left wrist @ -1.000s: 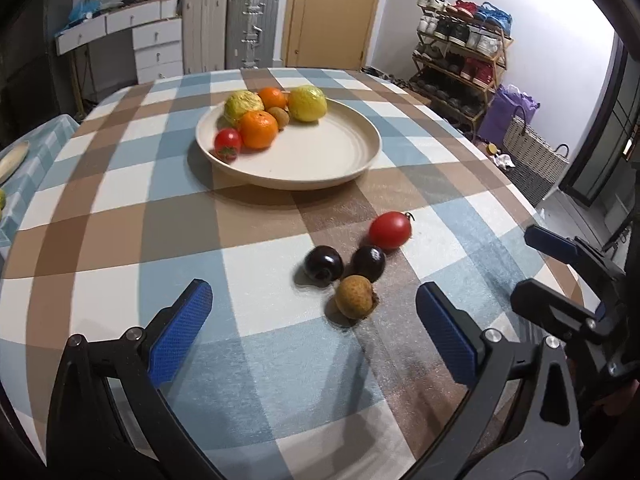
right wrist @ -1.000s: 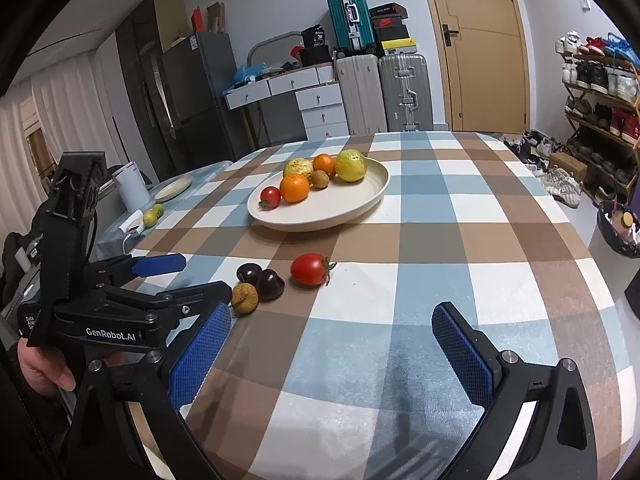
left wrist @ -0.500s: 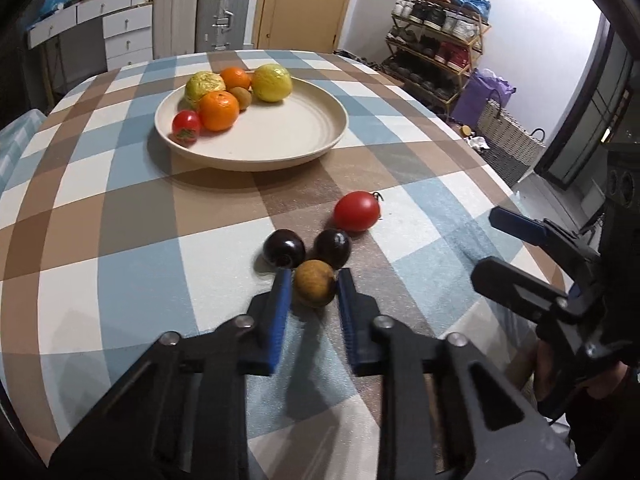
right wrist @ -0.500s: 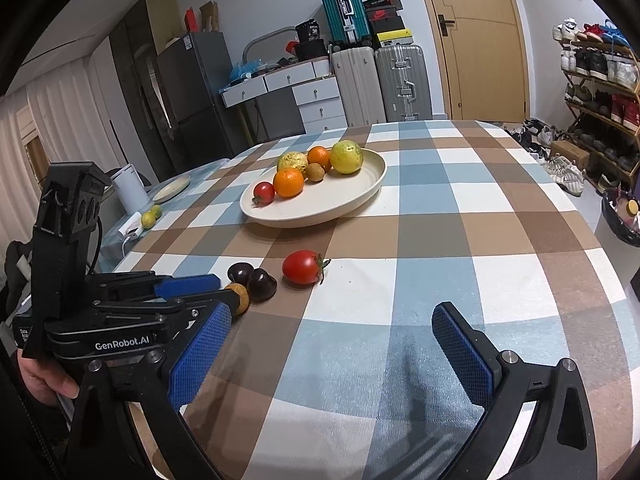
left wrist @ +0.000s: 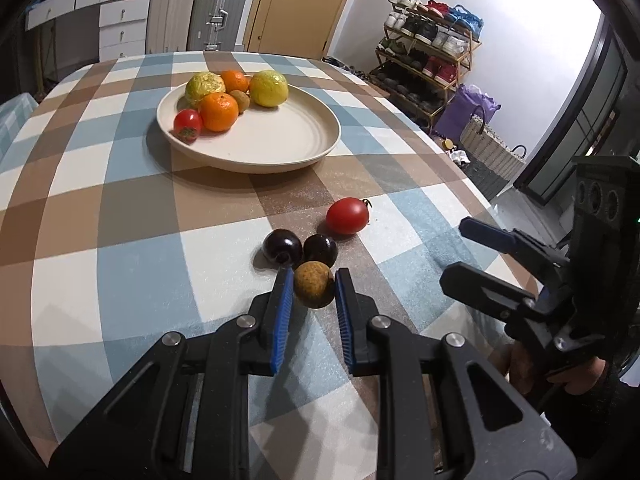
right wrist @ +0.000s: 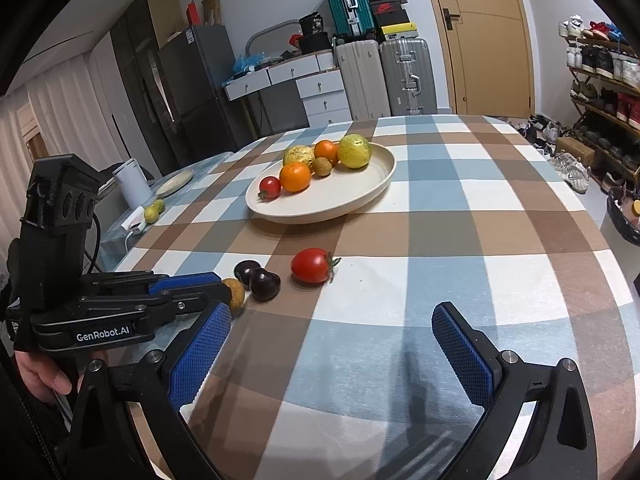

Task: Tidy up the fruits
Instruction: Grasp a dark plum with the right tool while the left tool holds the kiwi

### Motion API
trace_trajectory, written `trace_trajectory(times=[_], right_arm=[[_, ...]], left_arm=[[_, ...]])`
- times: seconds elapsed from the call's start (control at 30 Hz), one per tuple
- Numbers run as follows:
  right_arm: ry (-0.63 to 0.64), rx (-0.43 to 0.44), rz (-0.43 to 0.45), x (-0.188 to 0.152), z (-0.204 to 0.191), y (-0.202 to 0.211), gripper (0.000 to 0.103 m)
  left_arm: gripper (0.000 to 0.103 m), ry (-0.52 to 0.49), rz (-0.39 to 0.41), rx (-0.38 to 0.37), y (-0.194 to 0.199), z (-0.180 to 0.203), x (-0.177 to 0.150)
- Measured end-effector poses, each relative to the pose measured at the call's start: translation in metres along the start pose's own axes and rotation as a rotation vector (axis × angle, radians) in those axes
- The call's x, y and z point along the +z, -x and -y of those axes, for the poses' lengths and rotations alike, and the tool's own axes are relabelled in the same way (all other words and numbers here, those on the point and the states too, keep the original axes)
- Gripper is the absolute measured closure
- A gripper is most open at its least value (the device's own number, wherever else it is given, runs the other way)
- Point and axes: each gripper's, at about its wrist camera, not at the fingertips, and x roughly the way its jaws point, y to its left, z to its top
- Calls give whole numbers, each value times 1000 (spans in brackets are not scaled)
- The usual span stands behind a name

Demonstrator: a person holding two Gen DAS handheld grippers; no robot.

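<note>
Since a second ago the left tool (left wrist: 314,286) has closed from wide apart onto the brown longan (left wrist: 313,284) – still on the checked surface (left wrist: 120,240), bound for the plate (left wrist: 280,148); right tool (right wrist: 332,344) gapes, empty.

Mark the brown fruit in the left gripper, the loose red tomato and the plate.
brown fruit (left wrist: 313,289), left wrist view, middle of its skin
loose red tomato (left wrist: 347,216), left wrist view, centre of its body
plate (left wrist: 276,140), left wrist view, bare inner floor
</note>
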Motion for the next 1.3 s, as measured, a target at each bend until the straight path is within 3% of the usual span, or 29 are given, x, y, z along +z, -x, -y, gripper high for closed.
trace_trajectory(times=[0.43, 0.53, 0.6, 0.93, 1.0, 1.13, 1.3], right_arm=[[-36, 160, -98, 15, -28, -39, 0], [-24, 164, -117, 18, -35, -48, 2], [-21, 173, -141, 20, -39, -56, 15], [30, 156, -178, 23, -50, -72, 37], [57, 146, -185, 23, -52, -74, 49], [59, 134, -187, 24, -50, -78, 55], [26, 132, -192, 26, -41, -81, 72]], left_arm=[[84, 90, 65, -22, 31, -42, -3], [84, 109, 66, -33, 32, -51, -4], [84, 117, 71, -36, 34, -55, -5], [84, 136, 83, -36, 38, -66, 0], [84, 141, 82, -40, 37, -67, 1], [84, 138, 81, -38, 36, -68, 3], [84, 140, 81, -26, 34, -67, 8]])
